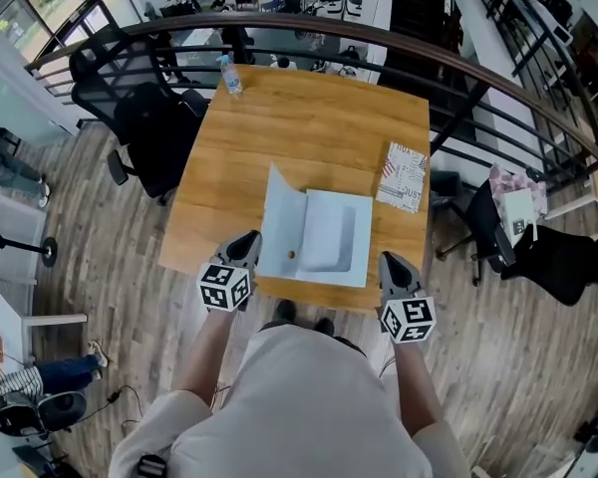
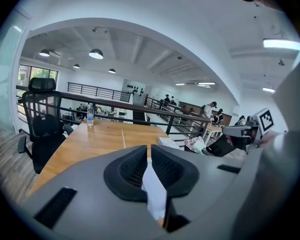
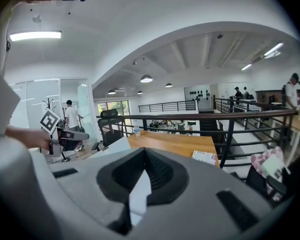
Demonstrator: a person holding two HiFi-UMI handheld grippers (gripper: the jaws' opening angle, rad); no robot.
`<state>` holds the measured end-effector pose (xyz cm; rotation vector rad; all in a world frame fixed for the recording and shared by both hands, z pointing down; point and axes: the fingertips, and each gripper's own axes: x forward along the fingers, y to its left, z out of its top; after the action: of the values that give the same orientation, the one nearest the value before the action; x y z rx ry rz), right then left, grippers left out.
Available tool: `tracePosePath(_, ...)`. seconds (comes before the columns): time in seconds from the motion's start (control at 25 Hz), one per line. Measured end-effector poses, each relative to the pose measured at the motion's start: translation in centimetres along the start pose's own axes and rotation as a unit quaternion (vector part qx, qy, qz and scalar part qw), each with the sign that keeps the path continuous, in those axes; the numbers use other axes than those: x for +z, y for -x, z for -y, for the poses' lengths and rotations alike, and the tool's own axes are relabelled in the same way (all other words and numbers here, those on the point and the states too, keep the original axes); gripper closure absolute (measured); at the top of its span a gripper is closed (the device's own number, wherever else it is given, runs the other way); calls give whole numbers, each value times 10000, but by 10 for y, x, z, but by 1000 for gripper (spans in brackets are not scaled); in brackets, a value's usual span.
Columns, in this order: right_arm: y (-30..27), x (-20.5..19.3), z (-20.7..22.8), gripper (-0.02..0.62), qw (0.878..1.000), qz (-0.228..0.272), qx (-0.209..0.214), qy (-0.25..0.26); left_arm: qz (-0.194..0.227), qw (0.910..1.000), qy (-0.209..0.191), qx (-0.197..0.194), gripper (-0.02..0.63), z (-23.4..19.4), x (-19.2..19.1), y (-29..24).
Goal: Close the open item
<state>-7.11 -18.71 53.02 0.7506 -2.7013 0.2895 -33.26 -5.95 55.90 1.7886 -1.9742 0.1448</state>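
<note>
A pale blue flat case (image 1: 331, 235) lies open on the wooden table (image 1: 309, 118), its lid (image 1: 282, 219) raised at the left side. A small brown spot (image 1: 291, 254) sits inside near the hinge. My left gripper (image 1: 250, 239) is at the table's near edge, beside the lid's left corner, with a narrow gap between its pads and nothing in it; the case (image 2: 155, 190) shows behind that gap (image 2: 149, 149). My right gripper (image 1: 392, 260) is at the near edge, right of the case, its pads meeting at the tips (image 3: 144, 152).
A printed booklet (image 1: 404, 177) lies at the table's right edge and a water bottle (image 1: 229, 74) stands at the far left corner. A black office chair (image 1: 140, 103) is left of the table. A dark railing (image 1: 458, 58) curves behind; a bag (image 1: 513, 207) sits on another chair at right.
</note>
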Motion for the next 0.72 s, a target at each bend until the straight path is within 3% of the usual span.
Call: tracePosePath(0.72,3,-21,-10,592,9981,-259,-521,-198,-1174,9929,-92,-164,515,-48,-46,-74)
